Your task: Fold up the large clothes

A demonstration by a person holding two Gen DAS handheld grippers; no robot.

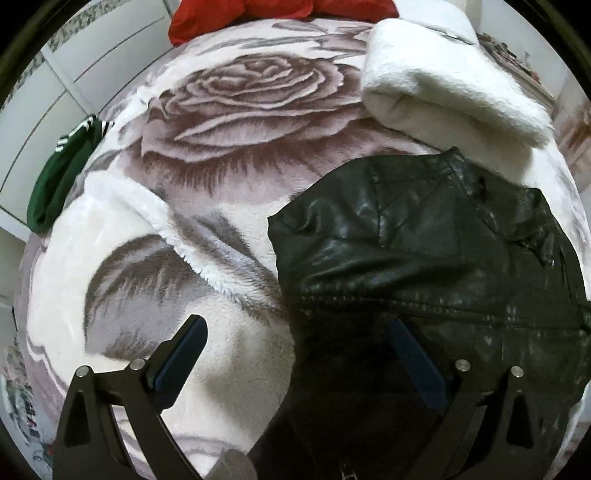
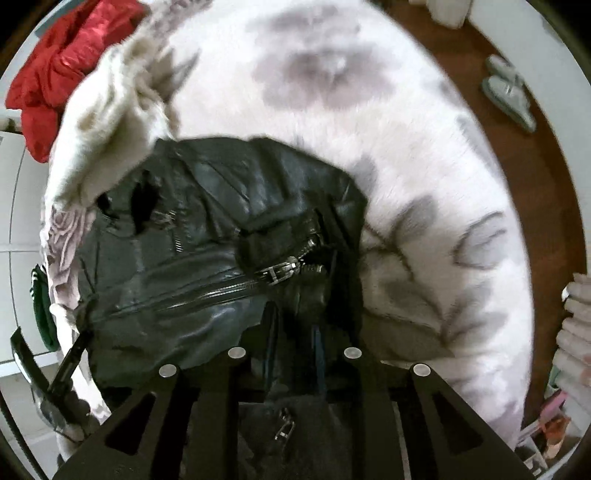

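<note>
A black leather jacket (image 1: 406, 229) with a metal zip lies crumpled on a rose-patterned fleece blanket (image 1: 240, 92). My left gripper (image 1: 299, 328) hangs above it, open wide, one finger over the blanket and the other over the jacket's near edge, with nothing held. In the right wrist view the jacket (image 2: 203, 236) fills the middle, its zip and buckle just ahead of my right gripper (image 2: 295, 332). That gripper's jaws stand a narrow way apart, their blue pads showing. Dark leather lies in and under the gap, and the pads do not visibly press on it.
A white fluffy garment (image 1: 443, 92) is bunched beyond the jacket. A red garment (image 1: 277, 14) lies at the far end, a green striped one (image 1: 62, 173) over the left edge. Past the blanket's (image 2: 369, 110) right edge, grey slippers (image 2: 509, 96) sit on the wooden floor (image 2: 546, 206).
</note>
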